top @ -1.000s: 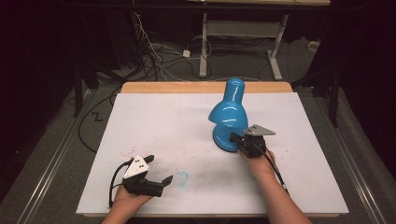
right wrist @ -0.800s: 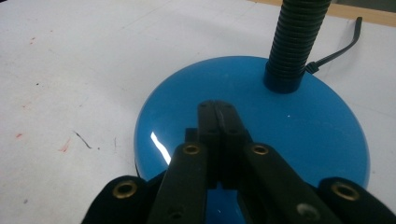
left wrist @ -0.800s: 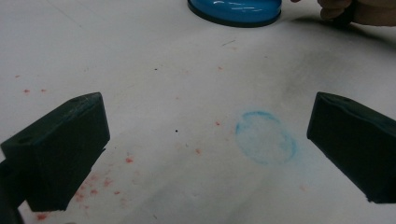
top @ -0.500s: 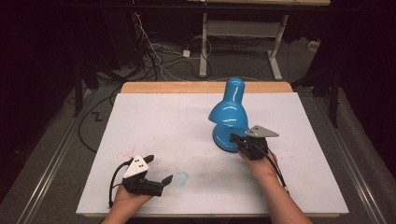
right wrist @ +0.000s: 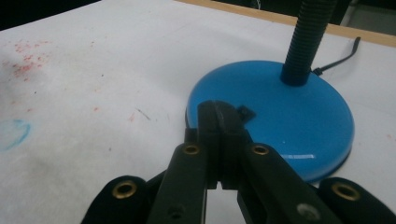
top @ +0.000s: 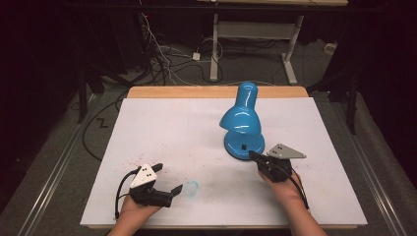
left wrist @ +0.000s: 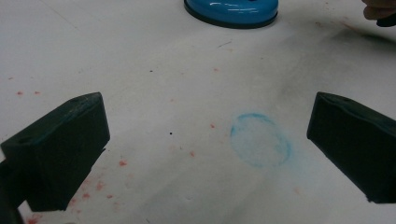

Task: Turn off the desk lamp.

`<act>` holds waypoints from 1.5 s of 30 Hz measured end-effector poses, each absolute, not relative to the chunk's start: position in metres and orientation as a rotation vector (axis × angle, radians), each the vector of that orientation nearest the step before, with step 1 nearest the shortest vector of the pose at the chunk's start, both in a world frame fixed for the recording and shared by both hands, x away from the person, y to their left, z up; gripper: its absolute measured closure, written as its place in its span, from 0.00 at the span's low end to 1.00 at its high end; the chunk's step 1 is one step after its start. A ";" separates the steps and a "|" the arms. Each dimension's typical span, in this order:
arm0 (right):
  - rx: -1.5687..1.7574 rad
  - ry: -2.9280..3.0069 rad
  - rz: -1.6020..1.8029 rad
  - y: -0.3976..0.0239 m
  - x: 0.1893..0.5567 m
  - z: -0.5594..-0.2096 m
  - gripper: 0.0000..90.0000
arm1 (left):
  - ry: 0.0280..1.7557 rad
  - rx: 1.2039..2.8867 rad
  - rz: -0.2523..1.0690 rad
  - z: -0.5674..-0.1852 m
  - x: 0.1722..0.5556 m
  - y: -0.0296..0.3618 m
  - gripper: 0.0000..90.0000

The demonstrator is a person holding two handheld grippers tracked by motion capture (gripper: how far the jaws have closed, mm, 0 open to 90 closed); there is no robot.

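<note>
Right tool (top: 253,156) nearer lamp base (top: 244,147), blue ring stain (top: 191,187) aside.

I find no writing, label, brand or number that I can read anywhere here. The lamp (top: 242,127) base is plain blue, with nothing printed on it. The white sheet on the table (top: 211,92) carries only a faint blue ring (left wrist: 259,139) and red specks (right wrist: 25,58), which are smudges and not letters or signs.
</note>
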State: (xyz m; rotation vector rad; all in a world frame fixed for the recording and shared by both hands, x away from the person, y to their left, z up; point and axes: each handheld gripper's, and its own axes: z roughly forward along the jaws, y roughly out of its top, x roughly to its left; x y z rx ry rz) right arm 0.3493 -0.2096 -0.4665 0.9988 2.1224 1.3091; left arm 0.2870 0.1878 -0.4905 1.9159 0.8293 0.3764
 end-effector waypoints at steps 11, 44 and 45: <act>1.036 2.110 1.304 -0.246 0.316 -0.475 1.00 | 0.819 1.922 0.379 -0.489 0.285 0.187 0.00; 1.109 2.096 1.275 -0.272 0.298 -0.483 0.13 | 0.805 1.924 0.366 -0.489 0.284 0.185 0.00; 1.102 2.085 1.282 -0.273 0.297 -0.482 0.09 | 0.806 1.924 0.367 -0.488 0.284 0.186 0.00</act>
